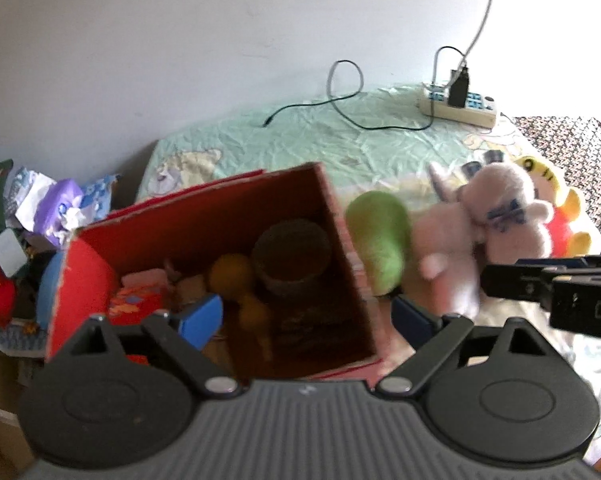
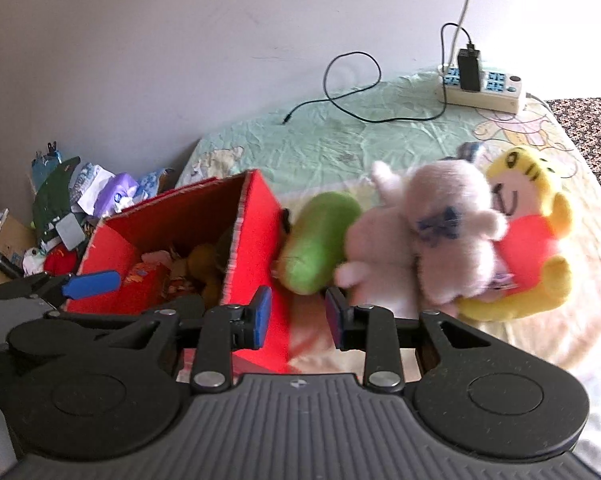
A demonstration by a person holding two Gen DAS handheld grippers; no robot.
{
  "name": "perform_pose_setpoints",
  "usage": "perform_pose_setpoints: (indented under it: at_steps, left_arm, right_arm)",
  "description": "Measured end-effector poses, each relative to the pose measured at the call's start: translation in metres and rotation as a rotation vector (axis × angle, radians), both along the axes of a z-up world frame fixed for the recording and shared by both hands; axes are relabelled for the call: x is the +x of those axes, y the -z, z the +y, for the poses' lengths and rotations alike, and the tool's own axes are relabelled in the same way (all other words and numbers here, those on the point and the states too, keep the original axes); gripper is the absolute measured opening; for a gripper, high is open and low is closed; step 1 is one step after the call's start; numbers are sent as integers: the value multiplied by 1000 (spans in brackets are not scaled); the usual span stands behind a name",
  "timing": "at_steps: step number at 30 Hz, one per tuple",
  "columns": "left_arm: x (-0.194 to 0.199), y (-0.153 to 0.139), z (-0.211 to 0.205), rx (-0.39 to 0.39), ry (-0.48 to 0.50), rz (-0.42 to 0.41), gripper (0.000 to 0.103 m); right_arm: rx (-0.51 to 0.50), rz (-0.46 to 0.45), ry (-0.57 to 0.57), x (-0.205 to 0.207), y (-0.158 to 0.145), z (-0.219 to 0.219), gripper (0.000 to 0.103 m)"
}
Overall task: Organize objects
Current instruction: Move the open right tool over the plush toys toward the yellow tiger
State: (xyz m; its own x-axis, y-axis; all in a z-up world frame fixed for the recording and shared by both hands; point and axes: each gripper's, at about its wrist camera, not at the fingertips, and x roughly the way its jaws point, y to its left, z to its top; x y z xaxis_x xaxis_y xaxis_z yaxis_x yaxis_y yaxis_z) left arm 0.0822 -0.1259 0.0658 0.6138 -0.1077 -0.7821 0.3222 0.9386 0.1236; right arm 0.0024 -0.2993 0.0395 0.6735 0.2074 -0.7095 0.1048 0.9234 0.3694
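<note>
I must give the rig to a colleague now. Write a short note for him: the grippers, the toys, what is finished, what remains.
Left gripper: open, empty, over the red box.
Right gripper: open, empty, at the box's outer corner.
Done: several small items already lie in the box.
Left: green plush, white plush and yellow plush lie on the bed beside the box.

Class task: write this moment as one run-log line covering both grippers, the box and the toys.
left gripper: open, over red box | right gripper: open, empty | green toy, white toy, yellow toy: beside box
</note>
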Motion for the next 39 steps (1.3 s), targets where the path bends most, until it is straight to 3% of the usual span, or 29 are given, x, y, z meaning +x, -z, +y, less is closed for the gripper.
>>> perform_pose_setpoints:
  at_steps: [8, 19, 39]
  left_arm:
    - [-10, 8, -66, 31, -19, 25, 93]
    - [-20, 29, -119, 54, -61, 69, 92]
    - [-28, 58, -154, 34, 9, 175, 92]
  right_arm:
    - [5, 28, -22, -10, 6, -55, 33]
    - [15, 63, -55, -25, 20, -100, 33]
    - [37, 86, 78, -48, 36, -161, 33]
